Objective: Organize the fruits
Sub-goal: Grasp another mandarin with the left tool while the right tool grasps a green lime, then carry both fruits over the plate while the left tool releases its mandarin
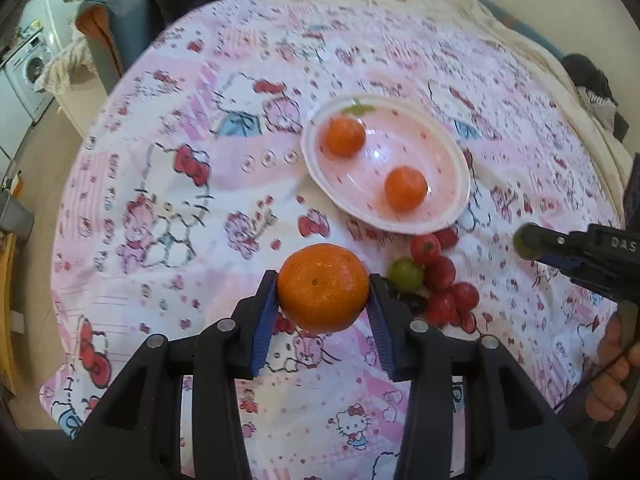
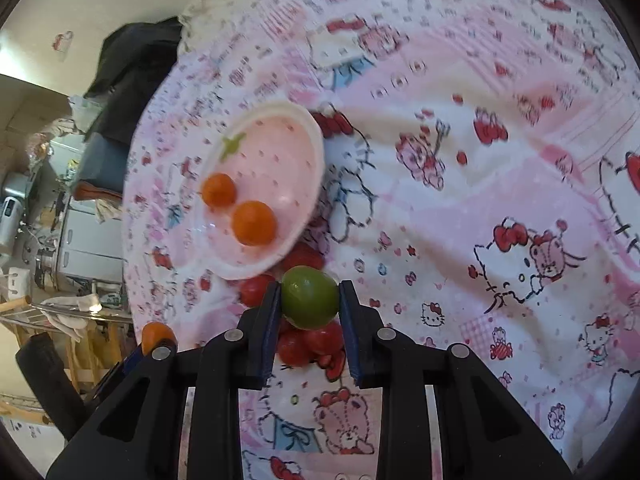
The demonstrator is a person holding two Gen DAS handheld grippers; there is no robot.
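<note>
My left tool [image 1: 323, 292] was clamped on an orange [image 1: 323, 286], held above the cloth-covered surface [image 1: 200, 208] just short of the red fruits [image 1: 440, 280], while my right tool [image 2: 309, 300] gripped a green fruit [image 2: 309, 297] between its blue pads [image 2: 270, 320], right over the same red cluster. Beyond both sat the pink plate [image 1: 320, 168] with two oranges [image 1: 344, 135] in it, apart from each other in the left view. One more green fruit [image 1: 406, 275] lay against the red ones near the plate's edge.
</note>
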